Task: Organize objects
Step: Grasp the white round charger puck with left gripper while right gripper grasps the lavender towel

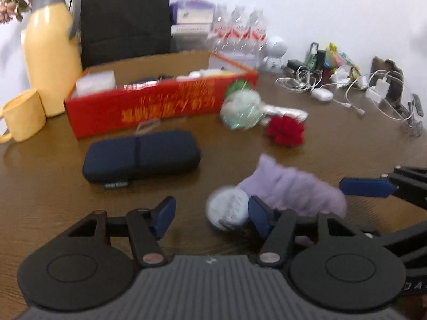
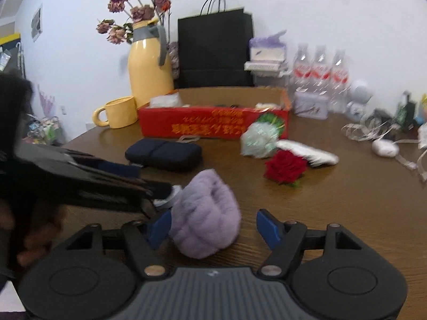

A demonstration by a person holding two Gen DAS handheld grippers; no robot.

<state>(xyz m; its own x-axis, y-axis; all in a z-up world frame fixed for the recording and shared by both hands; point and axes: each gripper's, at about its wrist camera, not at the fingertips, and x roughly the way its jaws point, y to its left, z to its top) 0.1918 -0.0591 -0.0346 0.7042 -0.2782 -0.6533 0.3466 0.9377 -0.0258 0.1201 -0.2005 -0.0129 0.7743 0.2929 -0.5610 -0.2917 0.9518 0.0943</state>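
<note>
My left gripper (image 1: 212, 216) is open; a small round white tin (image 1: 227, 208) lies between its fingers, against the right pad. A fluffy lilac item (image 1: 296, 189) lies just beyond it. My right gripper (image 2: 214, 226) is open around the same lilac item (image 2: 205, 213), which sits closer to its left finger. The left gripper shows in the right wrist view as a dark shape (image 2: 88, 181). A navy zip case (image 1: 141, 156), a red rose (image 1: 285, 130), a pale green mesh ball (image 1: 241, 110) and an open red box (image 1: 149, 101) lie further back.
A yellow flask (image 1: 50, 50) and yellow mug (image 1: 22, 116) stand at the left. A black paper bag (image 1: 125, 18), water bottles (image 1: 240, 29), a white toy robot (image 1: 275, 52) and tangled cables with chargers (image 1: 347, 85) line the back and right of the brown table (image 1: 333, 146).
</note>
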